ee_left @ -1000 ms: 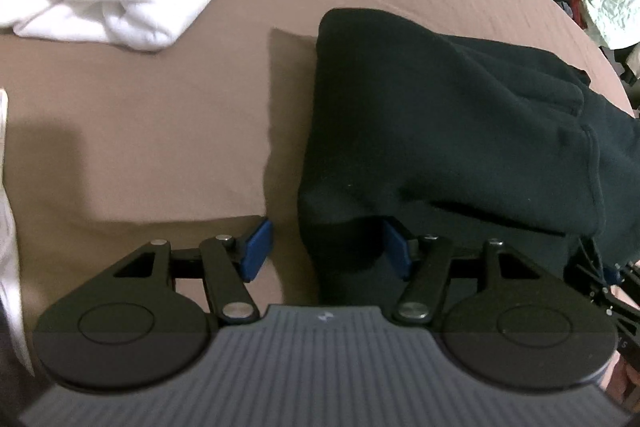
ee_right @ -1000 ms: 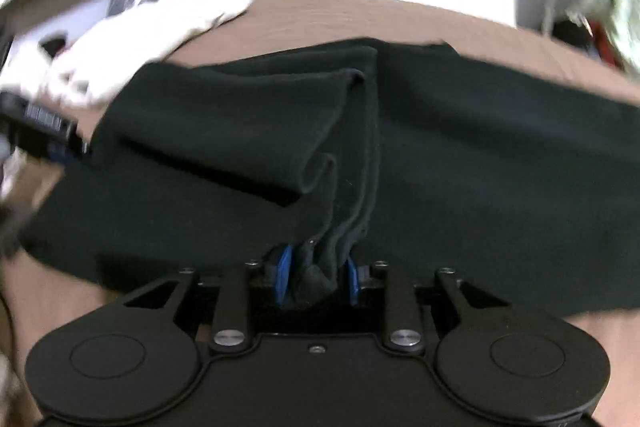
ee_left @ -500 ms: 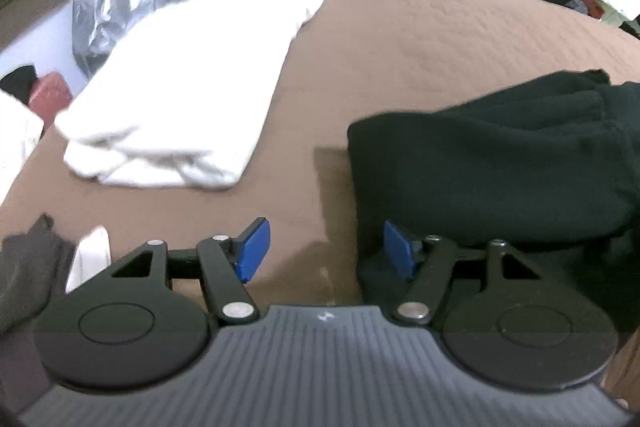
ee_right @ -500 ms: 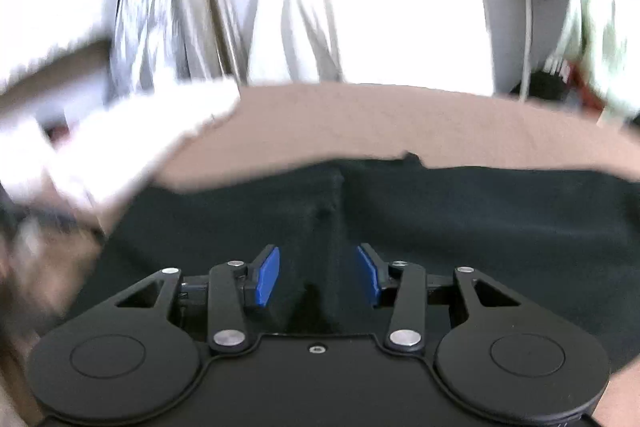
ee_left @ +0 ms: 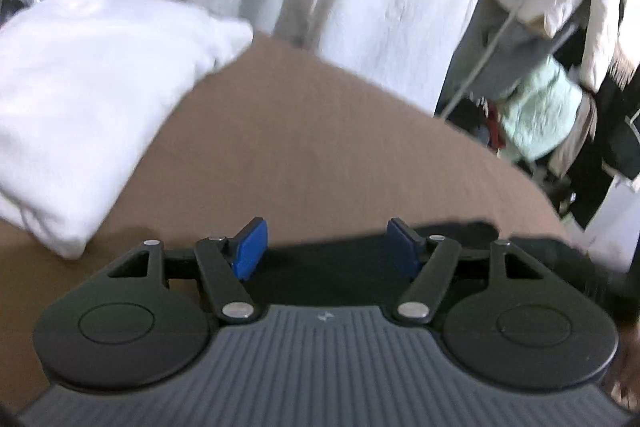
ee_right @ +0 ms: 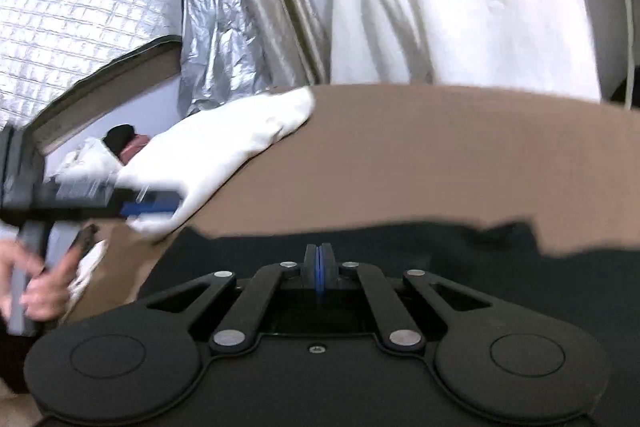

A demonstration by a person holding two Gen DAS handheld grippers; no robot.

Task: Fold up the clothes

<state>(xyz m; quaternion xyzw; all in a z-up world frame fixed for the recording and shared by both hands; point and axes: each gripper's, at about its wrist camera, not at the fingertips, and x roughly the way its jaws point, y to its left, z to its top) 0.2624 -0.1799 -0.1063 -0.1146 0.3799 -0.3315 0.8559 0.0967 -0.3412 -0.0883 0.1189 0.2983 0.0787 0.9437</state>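
The brown bed cover [ee_right: 440, 155] is the landmark. On its near edge the black garment [ee_right: 460, 259] lies folded into a flat bundle, directly under both tongs. On the cover's far left corner sits a folded white garment [ee_left: 88, 107], well apart from the black one.

The left gripper [ee_left: 323, 247] hangs above the black garment's edge, its blue pads wide apart with nothing between them; its jaws have just been opening further. The right gripper [ee_right: 319, 263] has its pads pressed together, empty of cloth.

The black garment looks finished, so the step in hand is likely clearing away from it. Lift both tools straight off so no pad drags a layer loose, then set the bundle beside the white one, square to the cover's edge.
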